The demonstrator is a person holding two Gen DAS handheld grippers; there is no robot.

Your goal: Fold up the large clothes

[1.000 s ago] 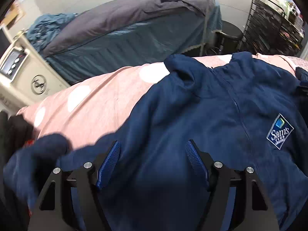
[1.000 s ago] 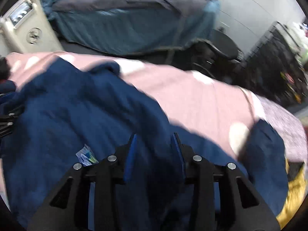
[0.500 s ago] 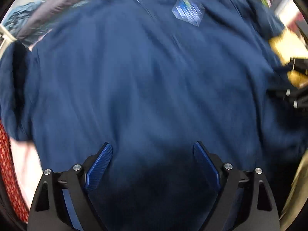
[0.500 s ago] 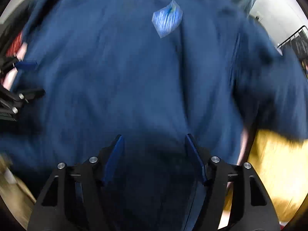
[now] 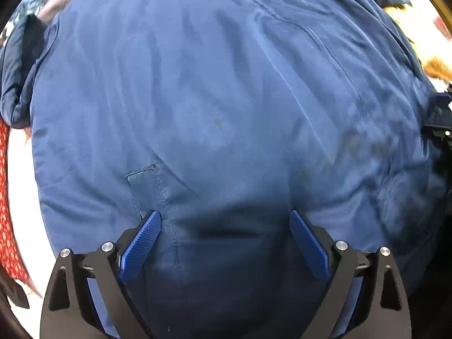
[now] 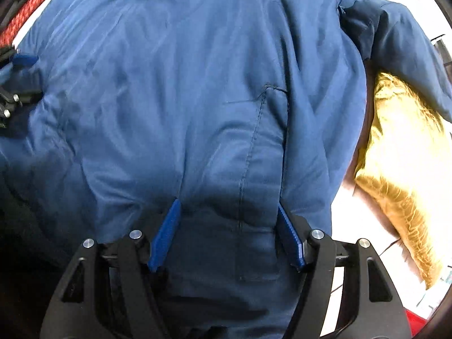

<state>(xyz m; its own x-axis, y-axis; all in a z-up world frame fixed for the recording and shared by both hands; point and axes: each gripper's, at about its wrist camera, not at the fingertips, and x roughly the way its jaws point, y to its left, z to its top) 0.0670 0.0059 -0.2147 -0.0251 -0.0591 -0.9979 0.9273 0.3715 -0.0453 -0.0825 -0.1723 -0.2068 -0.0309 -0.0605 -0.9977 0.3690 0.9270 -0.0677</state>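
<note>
A large navy blue jacket (image 5: 226, 99) fills the left wrist view, spread flat with a stitched pocket flap near the left finger. My left gripper (image 5: 224, 220) is open, jaws wide apart, close above the jacket's lower part. In the right wrist view the same jacket (image 6: 183, 99) fills the frame, with a sleeve at the upper right. My right gripper (image 6: 227, 212) is open, with jacket fabric lying between its blue pads (image 6: 166, 231). The other gripper (image 6: 14, 84) shows at the left edge of the right wrist view.
A yellow-gold garment (image 6: 401, 155) lies to the right of the jacket. A red patterned cloth (image 5: 8, 212) lies at the left edge. The right gripper's body (image 5: 440, 118) shows at the right edge of the left wrist view.
Both grippers have come down from looking across the bed to close above the jacket. The chest logo has left both views. The right gripper has opened wider.
</note>
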